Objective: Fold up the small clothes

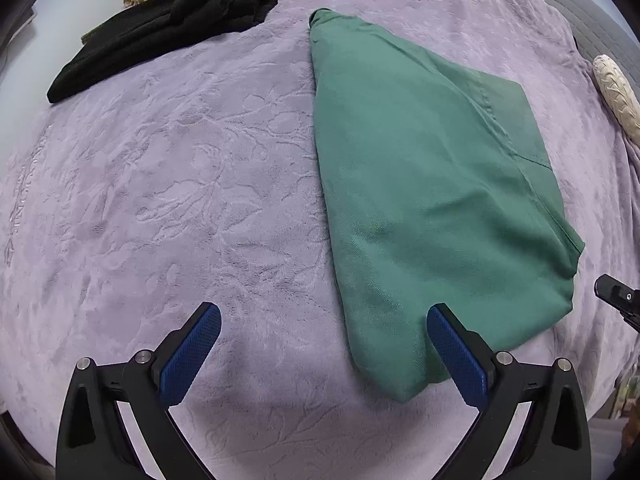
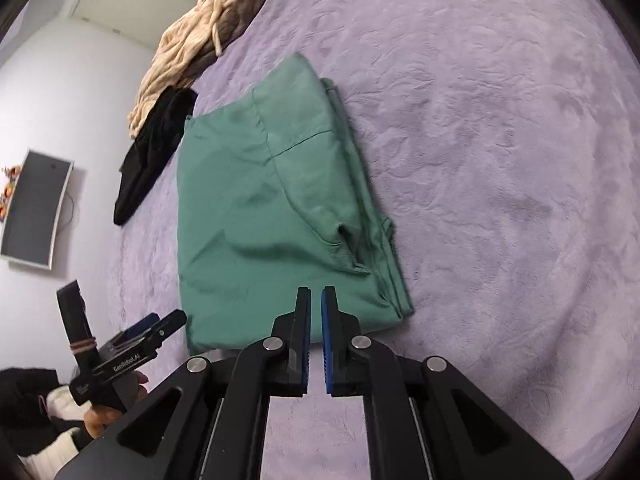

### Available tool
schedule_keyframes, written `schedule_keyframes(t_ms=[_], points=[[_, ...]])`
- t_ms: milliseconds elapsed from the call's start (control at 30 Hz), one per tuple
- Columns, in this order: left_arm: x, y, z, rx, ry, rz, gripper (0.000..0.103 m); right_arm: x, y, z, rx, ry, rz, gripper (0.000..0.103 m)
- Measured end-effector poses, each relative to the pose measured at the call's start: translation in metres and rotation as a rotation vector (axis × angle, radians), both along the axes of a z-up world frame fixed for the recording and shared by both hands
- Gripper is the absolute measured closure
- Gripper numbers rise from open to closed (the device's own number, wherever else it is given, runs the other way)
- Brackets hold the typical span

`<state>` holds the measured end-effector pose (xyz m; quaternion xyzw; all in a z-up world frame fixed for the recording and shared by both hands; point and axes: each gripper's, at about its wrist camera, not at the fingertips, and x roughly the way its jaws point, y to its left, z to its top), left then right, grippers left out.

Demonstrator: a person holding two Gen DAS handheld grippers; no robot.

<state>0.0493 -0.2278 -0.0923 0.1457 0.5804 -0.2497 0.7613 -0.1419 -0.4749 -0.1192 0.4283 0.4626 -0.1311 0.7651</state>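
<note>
A: Green garment (image 1: pixel 432 200) lies folded flat mid-bed (image 1: pixel 200 200), right of black clothes (image 1: pixel 168 28). Soft, limp, light; pinch corner hem.

B: Left tool (image 1: pixel 324 340) wide open, empty. Right tool (image 2: pixel 316 304) closed, empty, at near edge.

You can read one marking clearly: "GenRobot.AI" in white letters on the black body of the left gripper (image 2: pixel 160 326), seen from the right wrist. The lilac blanket (image 1: pixel 160 184) carries an embossed line of letters along its left edge, too faint to read.
</note>
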Motion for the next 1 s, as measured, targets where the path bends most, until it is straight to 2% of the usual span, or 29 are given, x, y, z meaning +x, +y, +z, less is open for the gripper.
schedule_keyframes(t_ms=[100,167,200,267,400,433,533,700,900,967,1000], points=[[-0.012,-0.001,-0.018,0.039,-0.005,-0.023,0.000,0.013,0.005,-0.027,0.008,0.088,0.032,0.097],[-0.016,0.004,-0.022,0.019,-0.001,-0.021,0.000,0.013,0.003,-0.049,0.019,0.158,0.032,0.098],[-0.016,0.006,-0.023,0.010,0.013,-0.019,0.000,0.010,0.000,-0.059,0.038,0.174,0.024,0.102],[-0.017,0.007,-0.022,0.010,0.020,-0.027,0.000,0.002,-0.005,-0.066,0.084,0.156,0.003,0.102],[-0.023,0.009,-0.013,0.036,-0.013,-0.061,0.000,-0.012,-0.009,-0.054,0.089,0.151,-0.001,0.102],[-0.023,0.010,-0.011,0.040,-0.015,-0.063,0.000,-0.015,-0.010,-0.049,0.087,0.147,-0.002,0.098],[-0.025,0.016,-0.004,0.054,-0.010,-0.055,0.000,-0.027,-0.017,-0.037,0.084,0.133,-0.021,0.096],[-0.024,0.025,0.004,0.126,-0.035,-0.034,0.000,-0.034,-0.029,-0.024,0.094,0.109,-0.065,0.096],[-0.012,0.029,0.012,0.096,-0.005,0.025,0.000,-0.024,-0.030,-0.024,0.114,0.093,-0.055,0.096],[-0.009,0.021,0.012,0.093,0.000,0.033,0.000,-0.021,-0.033,-0.025,0.119,0.092,-0.050,0.090],[-0.008,0.017,0.014,0.094,0.000,0.035,0.000,-0.018,-0.031,-0.025,0.117,0.093,-0.049,0.078]])
